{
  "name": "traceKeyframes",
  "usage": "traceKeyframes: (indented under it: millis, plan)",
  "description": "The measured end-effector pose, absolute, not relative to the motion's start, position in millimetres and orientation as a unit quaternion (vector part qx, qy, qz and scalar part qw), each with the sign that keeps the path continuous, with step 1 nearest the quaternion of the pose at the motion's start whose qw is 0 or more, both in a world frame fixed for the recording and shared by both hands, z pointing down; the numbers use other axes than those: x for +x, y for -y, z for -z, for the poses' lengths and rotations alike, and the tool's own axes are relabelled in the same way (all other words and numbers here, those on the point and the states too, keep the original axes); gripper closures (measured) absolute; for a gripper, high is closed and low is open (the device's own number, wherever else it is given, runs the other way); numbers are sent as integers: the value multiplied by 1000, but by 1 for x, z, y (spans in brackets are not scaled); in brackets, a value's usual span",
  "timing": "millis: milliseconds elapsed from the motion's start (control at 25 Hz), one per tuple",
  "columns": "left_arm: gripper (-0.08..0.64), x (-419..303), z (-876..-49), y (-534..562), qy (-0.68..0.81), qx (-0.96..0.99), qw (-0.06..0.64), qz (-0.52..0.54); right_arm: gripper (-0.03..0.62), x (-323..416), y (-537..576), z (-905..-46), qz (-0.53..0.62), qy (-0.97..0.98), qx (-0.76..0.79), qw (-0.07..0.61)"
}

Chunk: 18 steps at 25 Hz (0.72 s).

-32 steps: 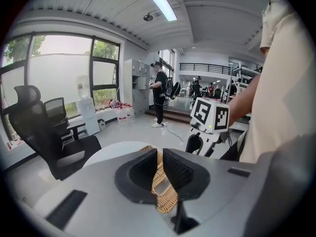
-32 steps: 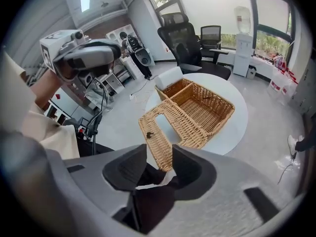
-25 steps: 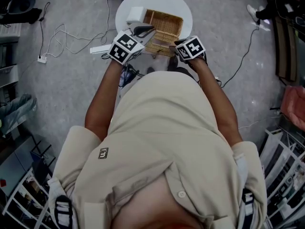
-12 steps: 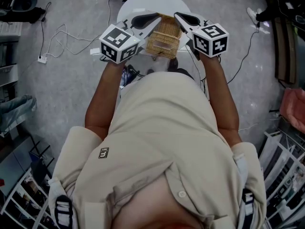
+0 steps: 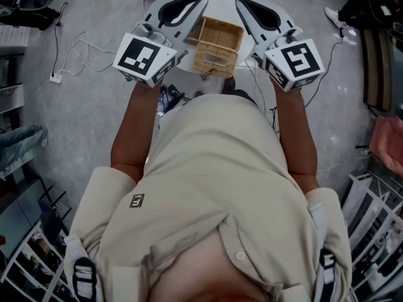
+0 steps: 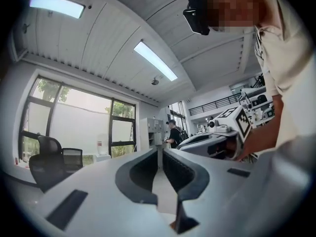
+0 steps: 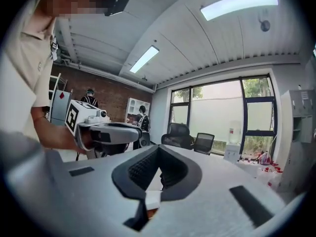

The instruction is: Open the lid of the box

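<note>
Right gripper view: gripper (image 7: pixel 159 148) closed, empty.

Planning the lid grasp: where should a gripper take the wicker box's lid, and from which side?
Grip the lid by its free edge, the one nearest the person, coming from that side. It appears folded open toward them, hinged along the box, so that thin edge looks exposed and should fit between the jaws.

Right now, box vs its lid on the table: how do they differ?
The box sits open side up, its darker hollow inside showing; the lid lies folded open and paler. The box is farther from the person, the lid nearer. The lid bears a pale rectangular patch; the box none. Both are woven wicker, edge to edge on the white round table.
</note>
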<state>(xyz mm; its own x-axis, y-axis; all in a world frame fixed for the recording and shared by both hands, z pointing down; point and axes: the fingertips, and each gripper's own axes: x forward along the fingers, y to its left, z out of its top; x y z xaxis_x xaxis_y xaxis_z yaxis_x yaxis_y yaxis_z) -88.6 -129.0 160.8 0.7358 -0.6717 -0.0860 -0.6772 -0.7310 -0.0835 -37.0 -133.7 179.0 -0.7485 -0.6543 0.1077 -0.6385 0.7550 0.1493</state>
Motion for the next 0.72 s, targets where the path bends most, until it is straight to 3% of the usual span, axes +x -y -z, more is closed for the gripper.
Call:
traceKeyframes:
  millis: [720]
  plan:
    - [532, -82, -172, 136, -364, -930, 47, -8, 601, -30, 144, -193, 32, 931, 352, 96]
